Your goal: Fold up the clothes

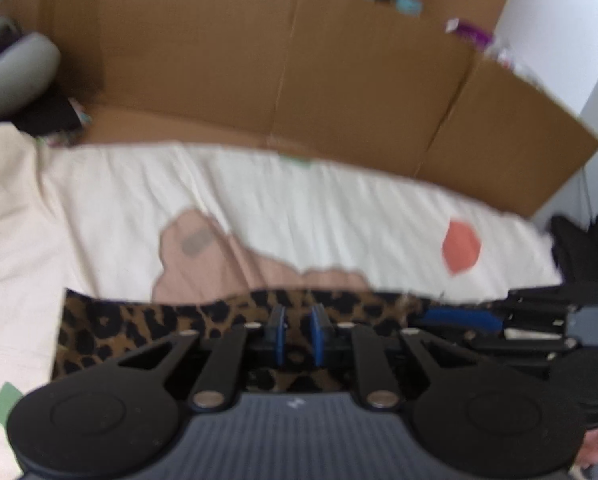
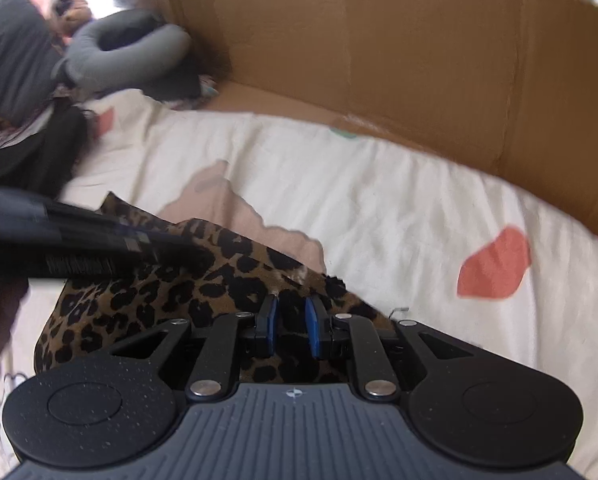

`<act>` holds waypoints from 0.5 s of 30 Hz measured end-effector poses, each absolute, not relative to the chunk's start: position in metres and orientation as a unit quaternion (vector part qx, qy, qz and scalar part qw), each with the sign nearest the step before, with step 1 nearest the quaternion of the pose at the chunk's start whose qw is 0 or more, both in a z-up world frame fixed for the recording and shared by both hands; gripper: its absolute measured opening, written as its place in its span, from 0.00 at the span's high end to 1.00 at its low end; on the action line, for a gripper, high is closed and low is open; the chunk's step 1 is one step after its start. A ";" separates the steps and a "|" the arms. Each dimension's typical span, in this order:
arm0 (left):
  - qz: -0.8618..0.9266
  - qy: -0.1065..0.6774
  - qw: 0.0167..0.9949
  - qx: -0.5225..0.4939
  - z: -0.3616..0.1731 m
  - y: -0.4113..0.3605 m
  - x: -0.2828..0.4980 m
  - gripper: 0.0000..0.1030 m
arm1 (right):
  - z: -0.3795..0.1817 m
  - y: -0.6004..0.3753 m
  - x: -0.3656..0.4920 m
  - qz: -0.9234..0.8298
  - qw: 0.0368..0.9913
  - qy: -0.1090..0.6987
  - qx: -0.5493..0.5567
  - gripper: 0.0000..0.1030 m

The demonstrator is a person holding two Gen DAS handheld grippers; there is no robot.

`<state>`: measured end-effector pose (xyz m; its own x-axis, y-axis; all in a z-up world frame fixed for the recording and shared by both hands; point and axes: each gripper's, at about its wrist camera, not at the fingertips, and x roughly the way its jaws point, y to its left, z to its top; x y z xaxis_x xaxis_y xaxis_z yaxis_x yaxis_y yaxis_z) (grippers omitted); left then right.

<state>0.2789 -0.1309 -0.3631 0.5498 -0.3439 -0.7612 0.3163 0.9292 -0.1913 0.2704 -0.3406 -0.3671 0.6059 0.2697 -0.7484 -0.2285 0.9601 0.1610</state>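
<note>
Much of the scene was blurred or covered

The leopard-print garment [image 1: 139,328] ran under the left gripper [image 1: 297,334], its near part hidden; the pink garment [image 2: 235,204] lay partly beneath it, smeared.

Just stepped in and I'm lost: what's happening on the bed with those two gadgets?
A person is working a leopard-print garment on a cream bedsheet, with handheld tongs in each hand. The left tongs and right tongs both sit over the garment's edge with a narrow gap between their blue pads; whether either has pinched the fabric is unclear. A pink garment lies just beyond, and a cardboard wall stands behind.
</note>
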 end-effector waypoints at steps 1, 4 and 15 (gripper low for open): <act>-0.190 0.430 0.883 -0.011 -0.358 -0.132 0.276 0.86 | -0.364 -0.342 0.268 0.141 0.897 0.417 0.024 0.80; -0.199 0.420 0.886 0.008 -0.351 -0.136 0.269 0.86 | -0.356 -0.345 0.261 0.147 0.902 0.404 0.025 0.80; -0.232 0.435 0.870 0.017 -0.373 -0.149 0.253 0.85 | -0.375 -0.335 0.244 0.159 0.892 0.422 0.008 0.79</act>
<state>0.2534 -0.1486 -0.3735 0.5136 -0.3894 -0.7646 0.4191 0.8914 -0.1724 0.2438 -0.3354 -0.3749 0.5931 0.2901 -0.7511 -0.2774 0.9493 0.1477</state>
